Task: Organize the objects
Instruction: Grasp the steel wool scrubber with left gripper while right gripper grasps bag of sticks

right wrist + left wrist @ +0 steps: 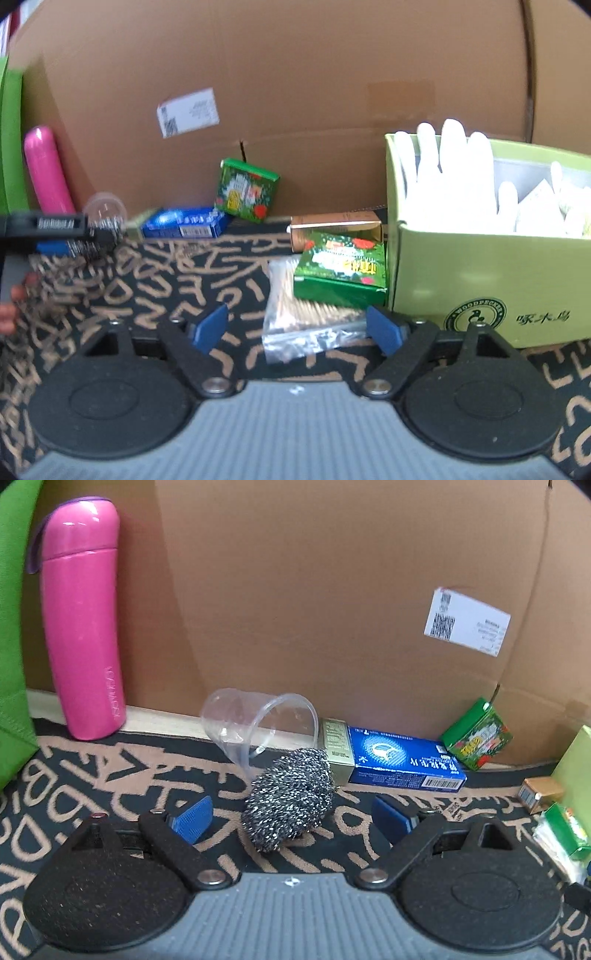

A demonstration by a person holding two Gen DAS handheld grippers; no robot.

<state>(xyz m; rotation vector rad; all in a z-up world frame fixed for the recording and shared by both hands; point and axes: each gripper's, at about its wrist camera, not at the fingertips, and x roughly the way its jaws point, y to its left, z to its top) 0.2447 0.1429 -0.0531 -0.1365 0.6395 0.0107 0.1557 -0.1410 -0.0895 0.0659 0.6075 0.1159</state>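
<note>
A steel wool scourer (291, 797) lies on the patterned cloth between the blue pads of my open left gripper (293, 818); the pads stand apart from it. Behind it a clear plastic cup (258, 725) lies on its side next to a blue box (402, 762). My right gripper (301, 328) is open around the near end of a clear bag of wooden sticks (295, 314), without pressing on it. A green box (341, 273) rests on that bag. The left gripper (55, 230) also shows at the left edge of the right wrist view, beside the scourer (105, 230).
A pink flask (83, 616) stands at the back left against a cardboard wall (332, 590). A light green carton (491, 273) holding white gloves (454, 173) stands at the right. A second green box (247, 190) leans on the wall; a gold box (334, 225) lies open.
</note>
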